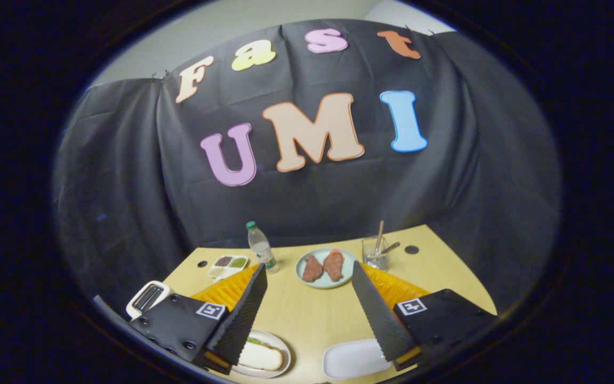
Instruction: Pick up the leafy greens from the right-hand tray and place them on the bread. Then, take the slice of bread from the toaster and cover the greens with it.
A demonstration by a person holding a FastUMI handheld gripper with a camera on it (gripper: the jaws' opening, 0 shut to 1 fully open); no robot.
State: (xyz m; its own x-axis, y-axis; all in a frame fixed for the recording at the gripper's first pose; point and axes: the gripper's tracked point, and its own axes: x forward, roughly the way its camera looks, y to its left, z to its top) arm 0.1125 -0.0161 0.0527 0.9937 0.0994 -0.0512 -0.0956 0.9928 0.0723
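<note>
Wood table point(312, 314). Gripper point(307, 277) fingers spread wide, holding nothing. White toaster point(147, 298) beyond left finger. Empty right-hand tray point(352, 358) by right finger. Bread point(260, 357) on plate point(280, 346) by left finger, greens point(255, 340) already on it.

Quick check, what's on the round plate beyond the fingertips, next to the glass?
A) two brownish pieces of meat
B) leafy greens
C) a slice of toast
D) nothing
A: the round plate carries two brownish pieces of meat, between the bottle and the glass; the gripper is open, holding nothing.
</note>
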